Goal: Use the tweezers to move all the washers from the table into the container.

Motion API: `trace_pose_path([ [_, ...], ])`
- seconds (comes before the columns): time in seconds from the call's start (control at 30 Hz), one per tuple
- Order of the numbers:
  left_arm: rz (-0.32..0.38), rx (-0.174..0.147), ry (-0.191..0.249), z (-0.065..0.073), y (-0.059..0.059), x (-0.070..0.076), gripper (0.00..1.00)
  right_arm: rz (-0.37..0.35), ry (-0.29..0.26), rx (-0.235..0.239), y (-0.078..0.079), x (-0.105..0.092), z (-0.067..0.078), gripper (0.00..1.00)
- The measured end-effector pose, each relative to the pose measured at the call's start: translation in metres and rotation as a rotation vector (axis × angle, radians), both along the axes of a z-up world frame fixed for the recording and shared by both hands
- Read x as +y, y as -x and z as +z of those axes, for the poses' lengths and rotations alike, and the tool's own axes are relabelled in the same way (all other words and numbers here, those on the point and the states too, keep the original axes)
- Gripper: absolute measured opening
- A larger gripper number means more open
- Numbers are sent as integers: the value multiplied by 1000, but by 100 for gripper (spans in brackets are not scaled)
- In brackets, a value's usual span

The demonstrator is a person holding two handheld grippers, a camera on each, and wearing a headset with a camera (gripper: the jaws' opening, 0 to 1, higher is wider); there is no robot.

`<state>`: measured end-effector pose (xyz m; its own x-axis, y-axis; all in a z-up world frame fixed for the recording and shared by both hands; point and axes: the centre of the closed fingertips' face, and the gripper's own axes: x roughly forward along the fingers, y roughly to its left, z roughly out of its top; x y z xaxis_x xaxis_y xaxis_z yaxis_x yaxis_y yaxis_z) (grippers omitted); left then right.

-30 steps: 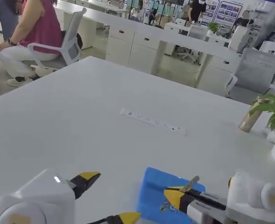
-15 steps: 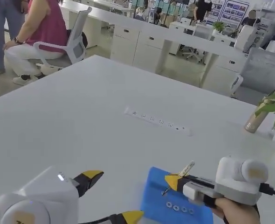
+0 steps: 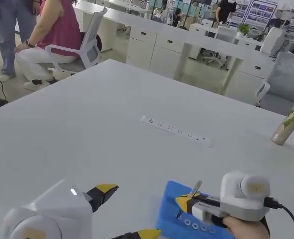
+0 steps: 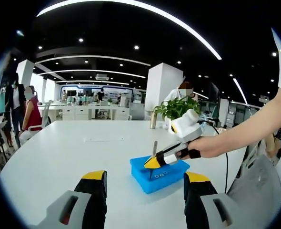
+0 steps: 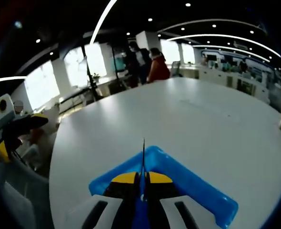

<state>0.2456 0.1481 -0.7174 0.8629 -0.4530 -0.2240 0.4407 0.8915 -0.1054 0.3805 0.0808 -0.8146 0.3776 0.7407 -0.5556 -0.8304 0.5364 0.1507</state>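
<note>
**White table [image 3: 87, 124] carrying a blue container [image 3: 168, 211] of washers [image 3: 195, 225]**

Several washers are lying in a row on the floor of the container, near its front edge. The tweezers [image 3: 195, 188] are standing tilted over them with one end pointing down into the container. The right gripper [image 3: 182, 201] is clamping the tweezers between closed jaws. The left gripper [image 3: 129, 211] is hanging just beside the container, its jaws spread wide and holding nothing. Farther back, a power strip [image 3: 177, 131] is lying on the table.

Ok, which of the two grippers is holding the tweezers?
The right gripper, over the blue container: its jaws are shut on the tweezers. The left gripper stands open and empty beside the container.
</note>
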Motion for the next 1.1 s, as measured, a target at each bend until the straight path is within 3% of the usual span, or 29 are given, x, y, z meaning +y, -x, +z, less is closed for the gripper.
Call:
trace_pose_path([
  [0.27,-11,7,-8,-2,0,-3,65,24,21,-27,9,0,-1,3],
  [0.47,-18,12,-11,-3,1,-4,65,34,-12,-21,14,-1,1,4],
  [0.6,-17,15,4,-2,1,-4,65,39,-15,-50,16,-5,7,4],
  [0.8,-41,14,53,2,2,-7,62,46,-91,-117,25,-6,41,4],
  [0.97,-84,10,67,8,5,-16,59,134,-136,-170,52,-10,73,4],
  [1.1,-146,6,50,12,10,-28,55,186,-143,-170,77,-17,82,4],
])
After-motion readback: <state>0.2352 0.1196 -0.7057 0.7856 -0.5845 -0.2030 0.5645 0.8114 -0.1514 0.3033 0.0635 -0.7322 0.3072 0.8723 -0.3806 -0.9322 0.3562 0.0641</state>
